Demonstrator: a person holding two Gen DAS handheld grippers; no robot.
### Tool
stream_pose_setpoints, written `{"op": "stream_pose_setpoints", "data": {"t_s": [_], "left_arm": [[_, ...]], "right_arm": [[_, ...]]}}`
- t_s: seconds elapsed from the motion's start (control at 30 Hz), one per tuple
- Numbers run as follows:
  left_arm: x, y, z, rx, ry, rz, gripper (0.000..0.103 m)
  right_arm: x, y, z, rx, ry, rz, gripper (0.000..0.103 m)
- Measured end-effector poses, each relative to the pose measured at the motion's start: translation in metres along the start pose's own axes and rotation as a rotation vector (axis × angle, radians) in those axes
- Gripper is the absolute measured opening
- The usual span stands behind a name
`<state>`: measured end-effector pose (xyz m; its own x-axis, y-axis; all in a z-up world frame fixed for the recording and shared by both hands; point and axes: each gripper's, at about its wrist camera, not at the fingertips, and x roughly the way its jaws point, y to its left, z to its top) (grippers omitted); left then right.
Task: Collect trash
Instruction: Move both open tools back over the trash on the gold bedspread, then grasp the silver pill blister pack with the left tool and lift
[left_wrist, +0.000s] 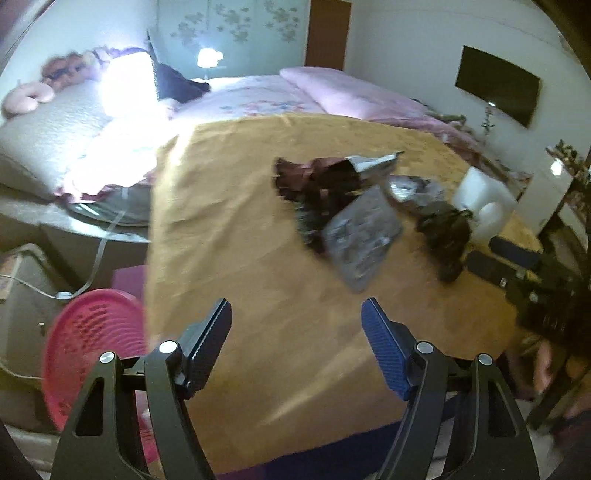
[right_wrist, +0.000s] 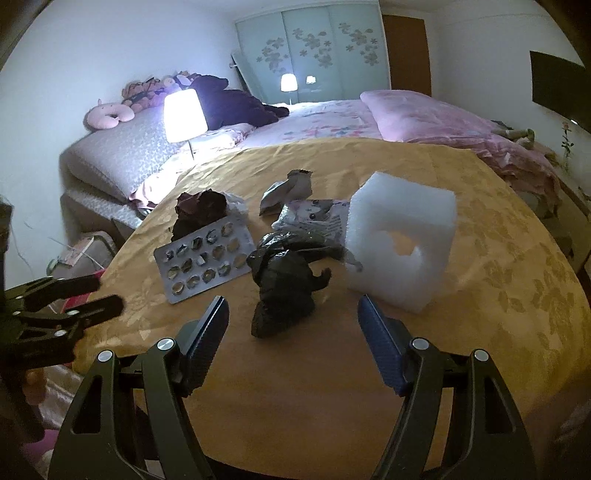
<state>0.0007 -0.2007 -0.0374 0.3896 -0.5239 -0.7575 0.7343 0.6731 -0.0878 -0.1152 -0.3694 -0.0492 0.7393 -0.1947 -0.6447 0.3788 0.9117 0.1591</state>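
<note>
Left gripper (left_wrist: 295, 328) and right gripper (right_wrist: 291, 321): fingers spread wide, holding nothing, above the near edge of the table (right_wrist: 332, 406). The black crumpled bag (right_wrist: 284, 288) lies nearest, just ahead of the right gripper. The blister pack (right_wrist: 207, 258) lies left of it. The white foam block (right_wrist: 402, 240) stands right. A dark red wrapper (right_wrist: 199, 210) and silver wrappers (right_wrist: 291, 188) lie beyond, toward the table centre.

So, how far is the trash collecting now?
Nothing looks collected yet. The blister pack, black bag, dark red wrapper, crumpled packaging and foam block all lie on the table. The right gripper is open before the black bag; the left gripper is open and empty. Everything is left.
</note>
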Motion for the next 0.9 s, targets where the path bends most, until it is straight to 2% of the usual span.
{"op": "stream_pose_setpoints", "data": {"t_s": [0.13, 0.27, 0.4, 0.5, 0.57, 0.73, 0.9], "left_arm": [[0.019, -0.012, 0.009, -0.009, 0.025, -0.072, 0.070], [0.033, -0.017, 0.015, -0.026, 0.037, -0.108, 0.069], [0.042, -0.016, 0.023, -0.051, 0.040, -0.133, 0.059], [0.048, -0.016, 0.028, -0.071, 0.050, -0.164, 0.042], [0.051, -0.014, 0.029, -0.086, 0.060, -0.190, 0.023], [0.047, -0.013, 0.026, -0.098, 0.044, -0.220, 0.018], [0.031, -0.013, 0.020, -0.089, 0.021, -0.225, 0.017]], "right_arm": [[0.000, -0.004, 0.001, 0.013, -0.001, -0.005, 0.070], [-0.002, -0.007, 0.002, 0.020, -0.005, -0.008, 0.070], [-0.001, -0.009, 0.002, 0.026, -0.005, -0.009, 0.070], [0.000, -0.011, 0.002, 0.031, -0.002, -0.009, 0.070], [0.000, -0.012, 0.002, 0.032, -0.002, -0.009, 0.070], [0.000, -0.012, 0.002, 0.030, -0.003, -0.007, 0.070], [0.000, -0.013, 0.002, 0.026, -0.005, -0.001, 0.070]]}}
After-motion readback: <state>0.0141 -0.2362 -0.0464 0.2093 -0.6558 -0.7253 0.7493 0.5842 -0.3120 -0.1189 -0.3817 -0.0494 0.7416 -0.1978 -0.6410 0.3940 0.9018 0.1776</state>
